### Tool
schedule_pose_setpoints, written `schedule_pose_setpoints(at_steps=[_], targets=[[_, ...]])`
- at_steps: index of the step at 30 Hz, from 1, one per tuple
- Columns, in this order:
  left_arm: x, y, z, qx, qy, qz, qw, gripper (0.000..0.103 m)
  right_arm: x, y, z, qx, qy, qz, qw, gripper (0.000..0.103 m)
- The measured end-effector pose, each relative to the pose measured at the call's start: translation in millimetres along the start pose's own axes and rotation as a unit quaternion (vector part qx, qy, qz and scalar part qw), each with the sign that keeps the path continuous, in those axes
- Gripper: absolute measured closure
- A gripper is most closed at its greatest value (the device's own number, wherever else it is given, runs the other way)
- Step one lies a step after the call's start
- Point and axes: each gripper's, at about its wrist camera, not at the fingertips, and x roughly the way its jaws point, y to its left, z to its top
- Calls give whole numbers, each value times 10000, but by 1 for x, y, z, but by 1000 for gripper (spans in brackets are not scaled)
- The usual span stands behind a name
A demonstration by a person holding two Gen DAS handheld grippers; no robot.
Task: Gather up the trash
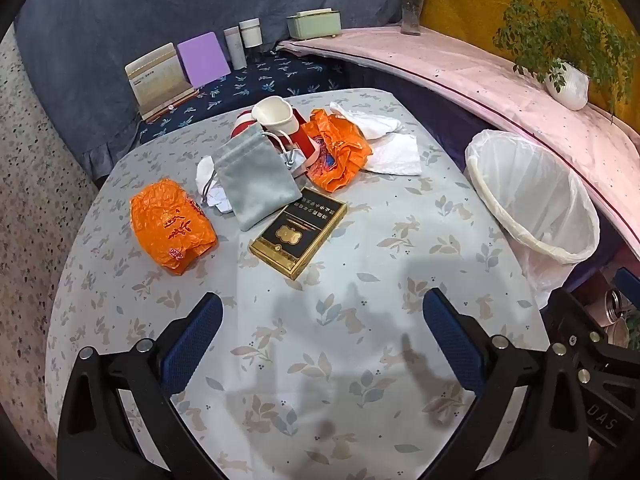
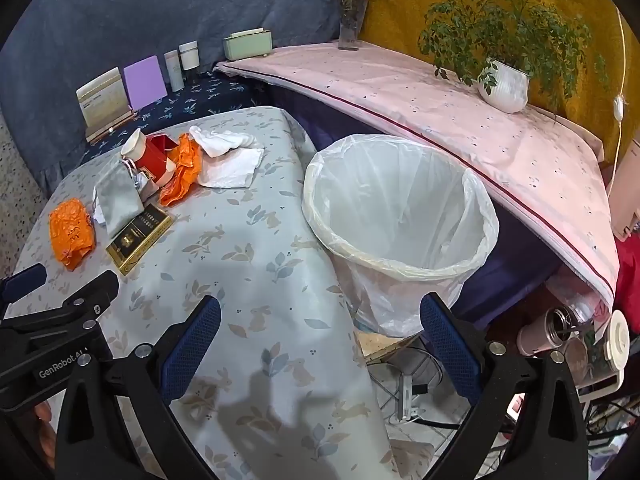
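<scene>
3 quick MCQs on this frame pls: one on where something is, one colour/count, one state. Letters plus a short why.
1. Where is the bin?
A. beside the table's edge
B. on the pink shelf
C. under the pouch

2. How many orange bags lie on the table?
A. one
B. two
C. four

3. What is in the left gripper?
A. the black and gold box
B. a tissue
C. nothing, jaws wide open

Answers:
1 A, the bin stands just off the cloth's edge.
2 B, one orange bag lies apart and another orange bag sits by the red carton.
3 C, only tablecloth shows between its fingers.
</scene>
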Motion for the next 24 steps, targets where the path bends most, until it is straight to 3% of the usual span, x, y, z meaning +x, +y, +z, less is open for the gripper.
schedule_pose_setpoints(at_steps=[24], targets=[[-5, -8, 3, 9, -59, 41, 10000, 7, -4, -3, 1, 14, -44, 9, 10000, 7]])
